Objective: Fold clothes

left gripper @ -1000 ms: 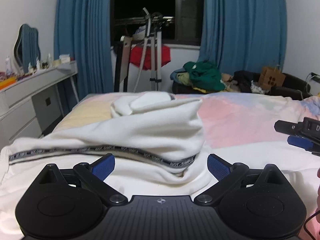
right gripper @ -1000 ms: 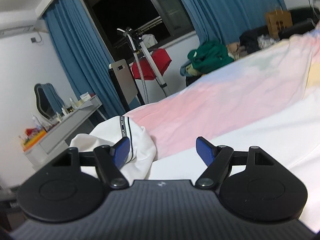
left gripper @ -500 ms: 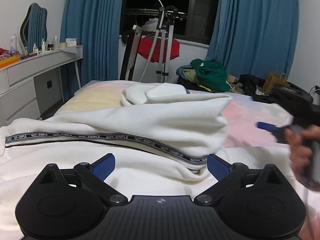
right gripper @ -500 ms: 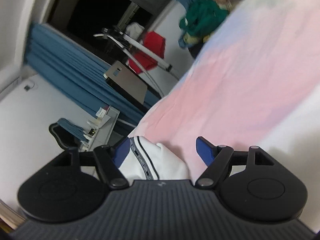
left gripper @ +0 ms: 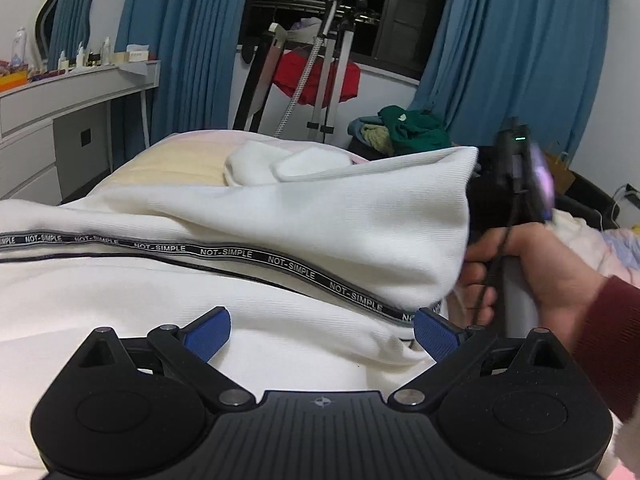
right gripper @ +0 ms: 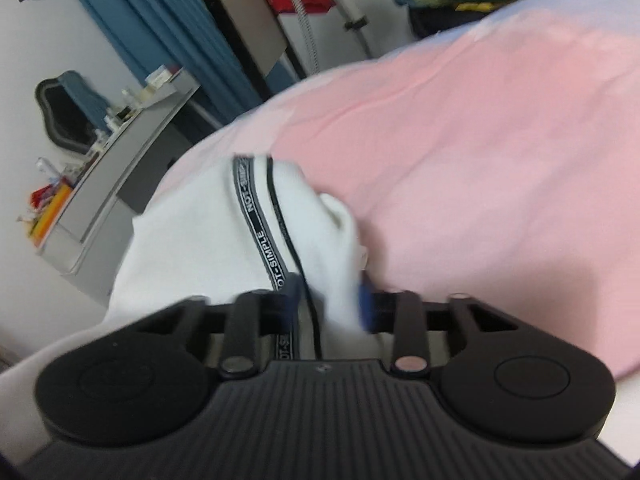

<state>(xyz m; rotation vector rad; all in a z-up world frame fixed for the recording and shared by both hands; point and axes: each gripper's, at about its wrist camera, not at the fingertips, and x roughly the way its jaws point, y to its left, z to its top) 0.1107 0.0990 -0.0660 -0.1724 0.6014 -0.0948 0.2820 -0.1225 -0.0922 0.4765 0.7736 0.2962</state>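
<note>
Right hand-held gripper [right gripper: 328,308] is pinching the corner of the white knit garment with a black lettered stripe [right gripper: 256,216], which is lying on the pink bed [right gripper: 480,160]. Left hand-held gripper [left gripper: 322,330] is hanging spread wide over the cloth, holding nothing.
</note>
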